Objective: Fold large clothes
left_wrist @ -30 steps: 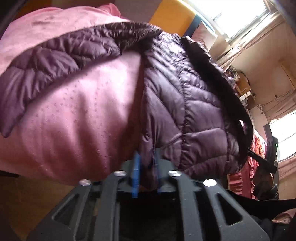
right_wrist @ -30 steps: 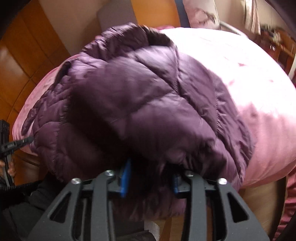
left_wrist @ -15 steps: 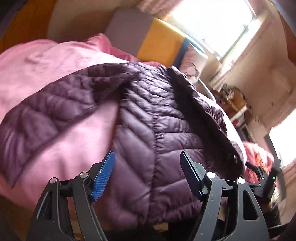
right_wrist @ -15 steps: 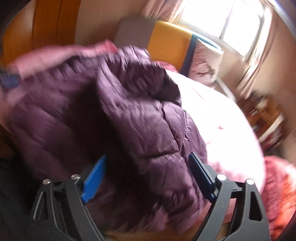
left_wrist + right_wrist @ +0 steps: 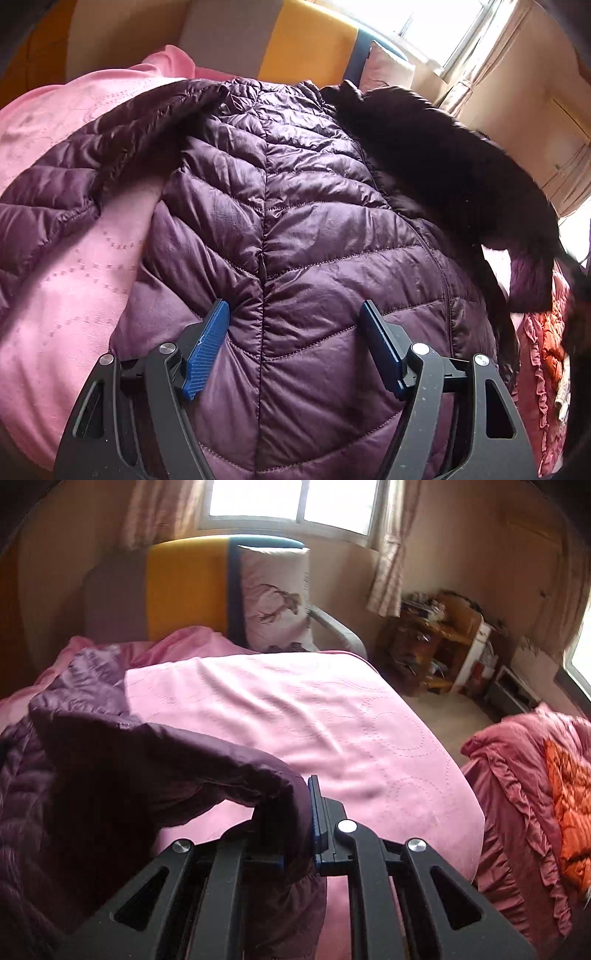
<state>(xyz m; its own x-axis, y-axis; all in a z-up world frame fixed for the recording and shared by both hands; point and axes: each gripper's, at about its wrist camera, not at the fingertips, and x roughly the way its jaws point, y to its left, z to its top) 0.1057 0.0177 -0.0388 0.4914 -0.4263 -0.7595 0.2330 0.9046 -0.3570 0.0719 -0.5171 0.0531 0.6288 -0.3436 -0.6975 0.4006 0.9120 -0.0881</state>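
Purple quilted down jacket (image 5: 295,221) spread on the pink bedspread (image 5: 295,716)

Left tool (image 5: 295,314) hovers released over its back; right tool (image 5: 295,812) is closing, clenched on a jacket fold.

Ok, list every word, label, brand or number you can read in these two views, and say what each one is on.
None can be read.
Purple quilted jacket: no label or brand shows.
Pillow: a dark printed picture, no letters to make out.
Boxes on the corner shelf: any print is too small and blurred to read.
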